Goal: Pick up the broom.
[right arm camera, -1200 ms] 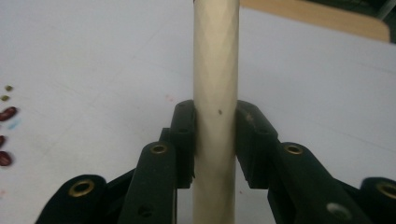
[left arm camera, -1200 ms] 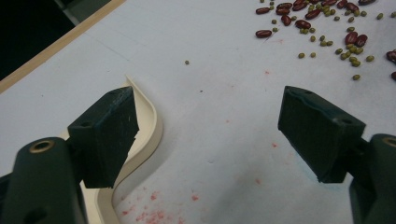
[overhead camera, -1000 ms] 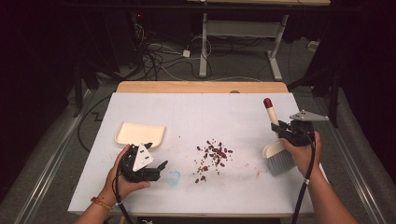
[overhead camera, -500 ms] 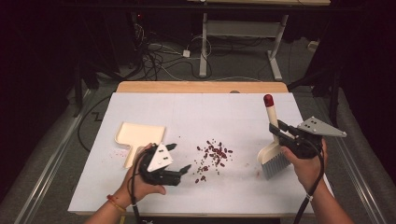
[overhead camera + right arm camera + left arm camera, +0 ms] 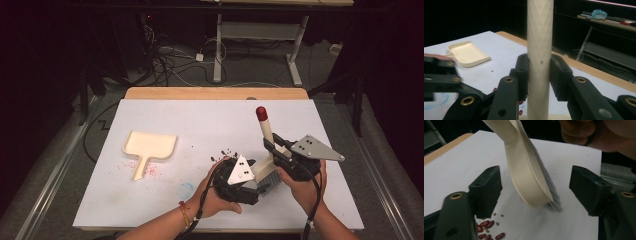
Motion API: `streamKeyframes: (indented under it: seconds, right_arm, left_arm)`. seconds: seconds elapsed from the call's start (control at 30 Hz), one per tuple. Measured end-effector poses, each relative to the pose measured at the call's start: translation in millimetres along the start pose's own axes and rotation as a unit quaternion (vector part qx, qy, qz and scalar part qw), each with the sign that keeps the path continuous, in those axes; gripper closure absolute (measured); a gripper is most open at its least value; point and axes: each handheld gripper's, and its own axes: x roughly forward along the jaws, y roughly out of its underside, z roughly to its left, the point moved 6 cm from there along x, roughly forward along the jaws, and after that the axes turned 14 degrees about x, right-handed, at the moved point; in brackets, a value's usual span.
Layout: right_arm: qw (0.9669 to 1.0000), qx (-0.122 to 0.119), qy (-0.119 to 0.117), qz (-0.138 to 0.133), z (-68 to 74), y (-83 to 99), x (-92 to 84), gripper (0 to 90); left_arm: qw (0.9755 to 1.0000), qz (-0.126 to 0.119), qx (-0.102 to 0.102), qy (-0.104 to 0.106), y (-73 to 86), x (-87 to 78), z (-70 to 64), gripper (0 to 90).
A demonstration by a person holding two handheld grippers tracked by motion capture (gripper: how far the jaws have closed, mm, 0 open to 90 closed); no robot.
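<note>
A cream brush [image 5: 265, 131] with a red-tipped handle and grey bristles stands tilted near the table's front, right of centre. My right gripper [image 5: 274, 146] is shut on its handle [image 5: 540, 37], with both pads pressed to it [image 5: 539, 75]. My left gripper [image 5: 256, 189] points at the brush head [image 5: 529, 177], which sits between its jaws [image 5: 537, 187] without touching either pad. Those jaws have just been closing. Red beans [image 5: 489, 232] lie below the left jaw, and a few show beyond the left hand [image 5: 225, 152].
A cream dustpan [image 5: 148, 147] lies at the left of the white table sheet [image 5: 210, 115], also seen in the right gripper view [image 5: 467, 53]. A blue smudge [image 5: 186, 189] marks the sheet near the front. A wooden edge [image 5: 215, 93] runs along the back.
My left gripper has travelled right from beside the dustpan, over the beans, to the brush head. My right gripper has carried the brush a little leftward and nearer to me.
</note>
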Motion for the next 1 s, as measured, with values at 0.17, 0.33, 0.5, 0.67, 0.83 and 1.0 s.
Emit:
streamKeyframes:
  seconds: [0.17,0.33,0.5,0.67,0.83,1.0]
  right_arm:
    - [0.9998,-0.006,-0.017,-0.003,11.1,1.3,-2.0,70.7]
    - [0.9989,-0.018,-0.038,-0.019,23.8,-2.6,-10.7,70.7]
    - [0.9979,-0.025,-0.056,-0.023,28.6,-5.5,-18.1,70.2]
    - [0.9926,-0.034,-0.116,-0.012,32.3,-6.7,-22.8,64.2]
    - [0.9814,-0.083,-0.173,0.012,36.4,-3.0,-29.3,52.4]
    - [0.9552,-0.151,-0.242,0.077,41.7,18.1,-30.4,45.8]
  left_arm:
    - [0.9999,-0.003,-0.008,-0.008,6.4,8.1,10.4,41.1]
    - [1.0,-0.001,0.006,0.0,16.1,3.2,17.3,55.6]
    - [0.9992,0.006,0.039,0.011,19.7,-12.9,25.4,63.5]
    - [0.9955,0.021,0.091,0.012,24.1,-31.1,26.0,65.7]
    - [0.9907,0.04,0.127,0.027,33.8,-47.8,19.3,66.0]
    - [0.9891,0.031,0.127,0.068,46.4,-68.7,10.6,65.9]
